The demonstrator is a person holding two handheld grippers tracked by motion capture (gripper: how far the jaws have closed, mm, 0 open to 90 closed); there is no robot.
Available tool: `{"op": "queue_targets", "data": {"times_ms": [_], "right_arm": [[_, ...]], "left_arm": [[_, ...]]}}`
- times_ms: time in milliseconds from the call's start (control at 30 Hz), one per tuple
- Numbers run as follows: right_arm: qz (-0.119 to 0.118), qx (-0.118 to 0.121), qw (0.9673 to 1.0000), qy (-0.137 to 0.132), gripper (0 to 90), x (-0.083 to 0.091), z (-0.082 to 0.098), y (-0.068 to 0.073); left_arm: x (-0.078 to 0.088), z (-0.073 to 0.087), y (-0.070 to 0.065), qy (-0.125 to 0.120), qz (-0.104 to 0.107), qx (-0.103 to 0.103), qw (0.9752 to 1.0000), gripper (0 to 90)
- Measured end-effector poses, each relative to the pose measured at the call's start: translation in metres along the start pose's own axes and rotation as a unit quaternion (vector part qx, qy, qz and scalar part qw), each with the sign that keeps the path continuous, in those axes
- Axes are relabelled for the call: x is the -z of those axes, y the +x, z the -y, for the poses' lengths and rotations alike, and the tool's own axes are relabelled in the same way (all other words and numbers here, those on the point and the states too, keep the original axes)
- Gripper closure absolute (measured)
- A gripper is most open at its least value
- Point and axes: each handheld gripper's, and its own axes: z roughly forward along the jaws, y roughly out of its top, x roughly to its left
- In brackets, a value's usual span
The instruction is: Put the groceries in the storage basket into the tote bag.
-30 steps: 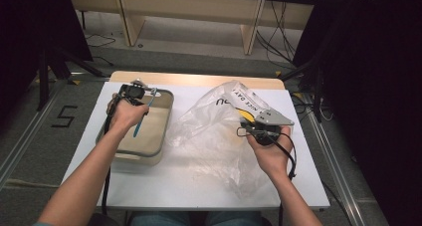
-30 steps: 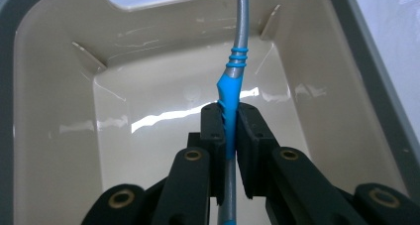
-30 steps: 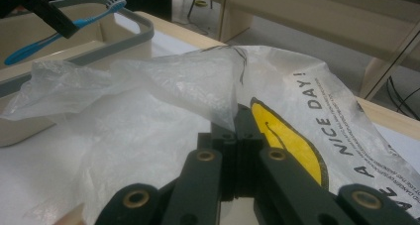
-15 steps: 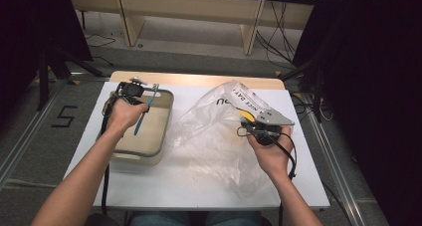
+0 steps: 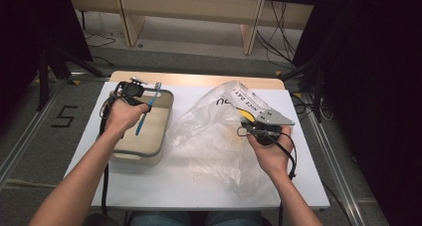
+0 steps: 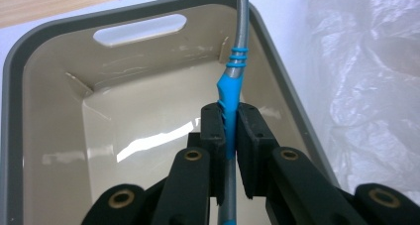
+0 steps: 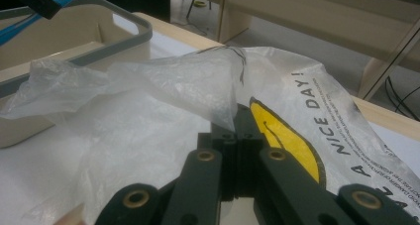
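Observation:
My left gripper (image 5: 143,107) (image 6: 229,120) is shut on the blue-and-grey handle of a toothbrush (image 5: 148,106) (image 6: 232,81). It holds the toothbrush tilted above a beige tub with a grey rim (image 5: 166,124) (image 6: 11,86), bristle end toward the far wall. The tub's inside looks bare. At the right lies a crumpled clear plastic bag (image 5: 211,136) (image 7: 148,86), printed with a yellow face and "A NICE DAY!". My right gripper (image 5: 245,130) (image 7: 236,132) is shut on a fold of the bag near the print and holds it raised off the table.
The white table (image 5: 189,186) has a wooden strip along its far edge. The tub (image 7: 114,29) stands left of the bag, close to it. Cables (image 5: 104,186) trail from both grippers toward the near edge. Wooden furniture legs and floor cables lie beyond the table.
My left gripper has risen a little with the toothbrush over the tub. The right gripper and the bag have stayed put.

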Motion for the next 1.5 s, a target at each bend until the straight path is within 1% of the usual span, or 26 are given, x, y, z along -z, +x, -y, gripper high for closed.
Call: {"op": "queue_targets", "data": {"times_ms": [67, 333, 400, 500, 600, 733, 833, 1167, 1367, 1500], "right_arm": [[-0.001, 0.002, 1.0000, -0.001, 90.0, 0.000, 0.000, 0.000], [0.000, 0.002, 1.0000, 0.000, 90.0, 0.000, 0.000, 0.000], [0.000, 0.003, 1.0000, -0.001, 90.0, -0.001, 0.000, 0.000], [0.000, 0.002, 1.0000, -0.001, 90.0, -0.001, 0.000, 0.000], [0.000, 0.002, 1.0000, -0.001, 90.0, -0.001, 0.000, 0.000], [0.001, 0.002, 1.0000, 0.000, 90.0, -0.001, 0.000, 0.001], [0.000, 0.003, 1.0000, -0.001, 90.0, -0.001, 0.000, 0.001], [0.000, 0.002, 1.0000, 0.000, 90.0, -0.001, 0.000, 0.001], [-0.001, 0.002, 1.0000, 0.001, 90.0, -0.001, 0.000, 0.001], [-0.001, 0.002, 1.0000, 0.000, 90.0, -0.001, 0.000, 0.001]], "left_arm": [[0.003, 0.000, -0.002, -0.004, 0.003, 0.000, 1.0000, 82.3], [0.012, 0.001, -0.009, -0.016, 0.014, -0.013, 0.9997, 82.2], [0.015, 0.002, -0.011, -0.021, 0.019, -0.012, 0.9995, 82.2], [0.019, 0.003, -0.015, -0.026, 0.025, -0.018, 0.9992, 82.3], [0.023, 0.005, -0.019, -0.028, 0.032, -0.022, 0.9989, 82.2], [0.027, 0.006, -0.023, -0.030, 0.035, -0.027, 0.9986, 82.2], [0.030, 0.007, -0.026, -0.032, 0.044, -0.030, 0.9981, 82.2], [0.036, 0.009, -0.033, -0.038, 0.045, -0.042, 0.9974, 82.2], [0.038, 0.010, -0.036, -0.042, 0.051, -0.047, 0.9967, 82.2], [0.040, 0.011, -0.039, -0.045, 0.058, -0.048, 0.9961, 82.3]]}}
